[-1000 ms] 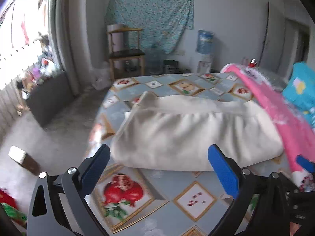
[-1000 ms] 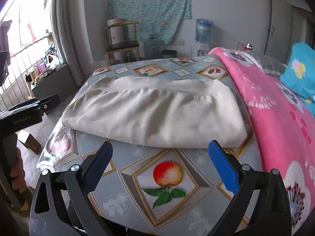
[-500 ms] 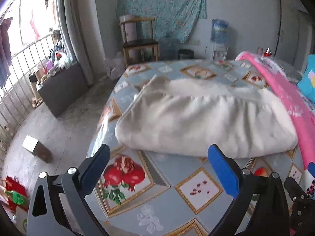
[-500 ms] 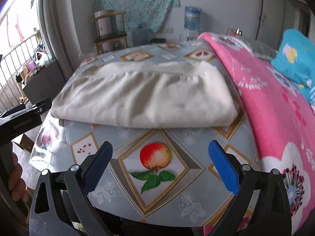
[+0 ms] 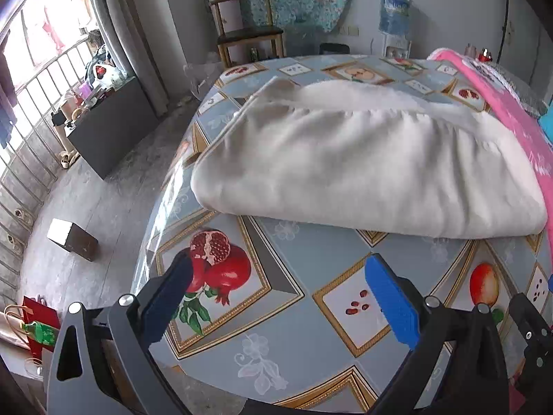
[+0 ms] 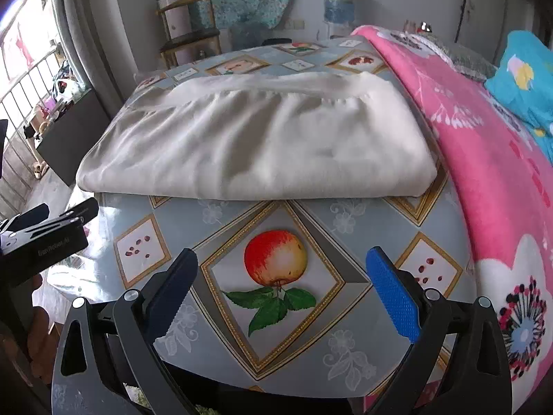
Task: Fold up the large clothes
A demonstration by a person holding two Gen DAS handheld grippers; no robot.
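A cream-white garment lies folded into a thick rectangle on the bed's fruit-patterned sheet; the right wrist view shows the same garment from its near folded edge. My left gripper hangs open above the sheet, short of the garment, nothing between its blue fingers. My right gripper is open too, over an apple print, clear of the cloth. The left gripper's body appears at the right view's left edge.
A pink blanket and a blue pillow lie along the bed's right side. Off the bed's left edge are bare floor, a small box, a dark cabinet by window bars, and a wooden chair by the far wall.
Both grippers have risen and drawn back toward the bed's near edge, so more sheet shows before the garment. The garment has not moved; both stayed open.
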